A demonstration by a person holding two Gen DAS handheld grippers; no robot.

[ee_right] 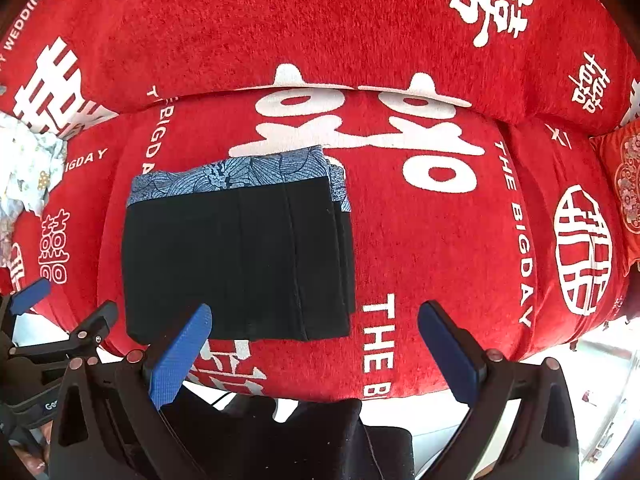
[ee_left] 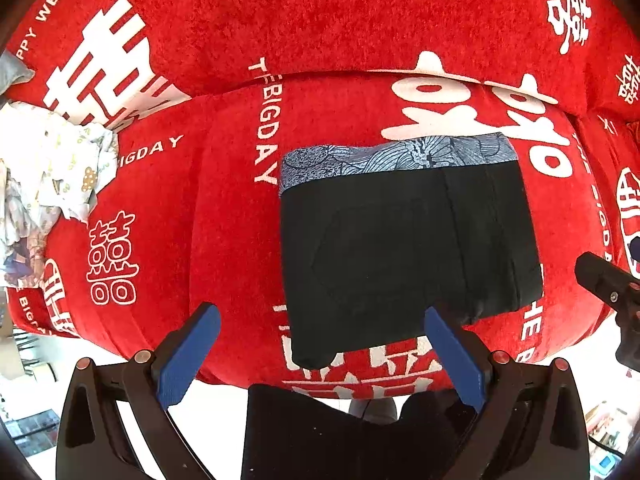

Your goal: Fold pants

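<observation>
The black pants (ee_left: 404, 248) lie folded into a compact rectangle on the red sofa seat (ee_left: 224, 216), with a blue patterned band (ee_left: 396, 156) along the far edge. They also show in the right wrist view (ee_right: 236, 264). My left gripper (ee_left: 320, 344) is open and empty, held just in front of the pants' near edge. My right gripper (ee_right: 314, 340) is open and empty, near the pants' near right corner. The left gripper's blue finger (ee_right: 30, 294) shows at the left edge of the right wrist view.
A crumpled white patterned cloth (ee_left: 48, 168) lies on the seat at the left. The red sofa backrest (ee_left: 320, 12) rises behind. A red embroidered cushion (ee_right: 624, 184) sits at the far right. The right tool's black body (ee_left: 608, 280) shows at the right edge.
</observation>
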